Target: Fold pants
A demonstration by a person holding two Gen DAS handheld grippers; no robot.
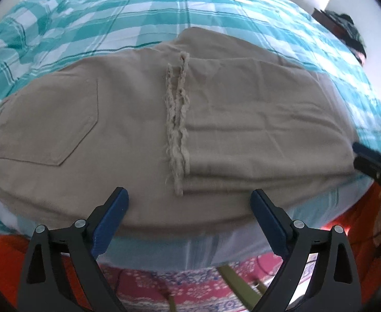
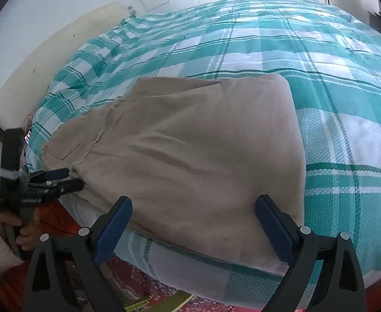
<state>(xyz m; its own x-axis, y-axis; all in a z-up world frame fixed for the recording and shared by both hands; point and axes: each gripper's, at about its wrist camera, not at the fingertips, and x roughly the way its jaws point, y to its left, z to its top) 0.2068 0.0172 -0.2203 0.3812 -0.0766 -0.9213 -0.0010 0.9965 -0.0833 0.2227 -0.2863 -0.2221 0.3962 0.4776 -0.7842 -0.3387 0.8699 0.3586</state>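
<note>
Beige pants (image 1: 128, 119) lie folded on the bed near its front edge, legs doubled over so the frayed hems (image 1: 176, 119) rest across the middle, back pocket (image 1: 50, 127) to the left. They also show in the right wrist view (image 2: 203, 150). My left gripper (image 1: 189, 202) is open and empty, just short of the pants' near edge. My right gripper (image 2: 193, 210) is open and empty, over the near edge of the folded part. The left gripper shows in the right wrist view (image 2: 63, 179) and the right gripper at the edge of the left wrist view (image 1: 372, 163).
The bed has a teal and white checked cover (image 2: 320, 65). A cream headboard cushion (image 2: 47, 59) and white wall are at the left. A red patterned rug (image 1: 190, 286) lies below the bed edge. A dark object (image 1: 346, 31) sits at the far right.
</note>
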